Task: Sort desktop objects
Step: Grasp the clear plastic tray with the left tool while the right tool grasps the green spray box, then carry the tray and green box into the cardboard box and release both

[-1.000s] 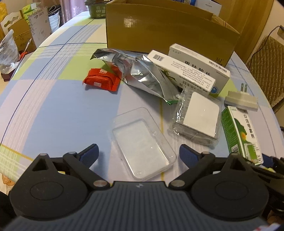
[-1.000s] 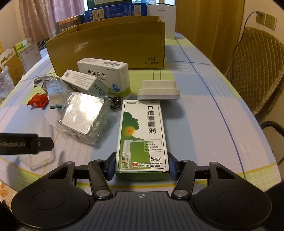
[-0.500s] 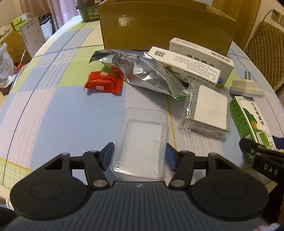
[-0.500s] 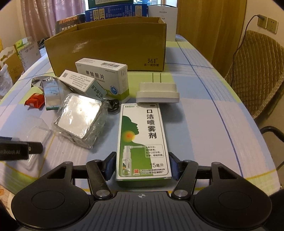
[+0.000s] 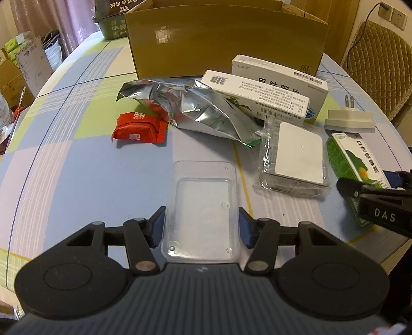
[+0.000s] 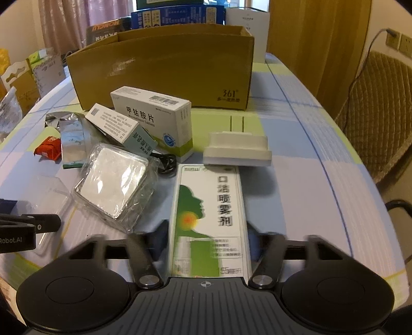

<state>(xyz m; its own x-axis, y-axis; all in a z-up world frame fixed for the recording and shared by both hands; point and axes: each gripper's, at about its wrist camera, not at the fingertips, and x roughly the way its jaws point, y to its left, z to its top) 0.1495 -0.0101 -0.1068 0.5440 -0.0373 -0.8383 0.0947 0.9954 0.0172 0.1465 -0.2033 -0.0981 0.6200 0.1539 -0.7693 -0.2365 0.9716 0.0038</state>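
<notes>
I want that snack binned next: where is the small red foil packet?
The small red foil packet lies left of centre in the left wrist view, touching the crumpled silver foil bag, in front of the brown cardboard box.

A quilted chair (image 6: 381, 116) is placed beside the checked surface (image 6: 309, 165). Pink curtains (image 6: 64, 23) are hung behind; a wall socket (image 6: 399, 43) is seen.

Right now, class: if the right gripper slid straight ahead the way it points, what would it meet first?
The right gripper already holds the green spray box. Pushed straight on, that box's far end would probably meet the white plug adapter first, with the cardboard box beyond it.
</notes>
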